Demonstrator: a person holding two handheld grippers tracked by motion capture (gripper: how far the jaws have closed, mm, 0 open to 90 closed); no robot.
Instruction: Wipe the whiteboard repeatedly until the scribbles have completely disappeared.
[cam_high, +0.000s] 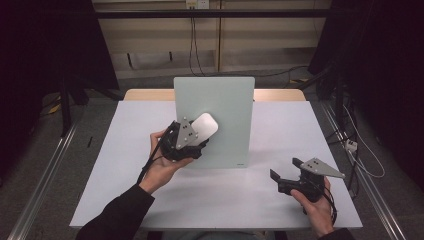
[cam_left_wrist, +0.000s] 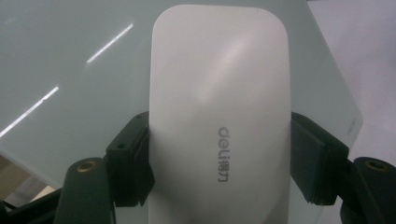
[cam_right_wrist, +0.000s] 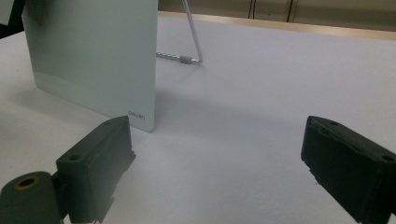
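Observation:
A pale green glass board (cam_high: 222, 115) stands tilted on the white table (cam_high: 125, 190), propped by a wire stand (cam_right_wrist: 192, 42) behind it. My left gripper (cam_high: 192, 137) is shut on a white rounded eraser (cam_high: 205, 126), which lies against the board's face at its left side. In the left gripper view the eraser (cam_left_wrist: 219, 107), marked "deli", sits between both black pads (cam_left_wrist: 133, 158). My right gripper (cam_high: 286, 172) hovers low over the table at the front right, open, with nothing between its jaws. The board's lower corner (cam_right_wrist: 140, 114) is just ahead of the left jaw in the right gripper view.
The table's wooden far edge (cam_high: 280, 94) shows behind the board. Cables (cam_high: 192, 45) hang down the back wall. Metal rails (cam_high: 45, 165) run along the floor on both sides of the table.

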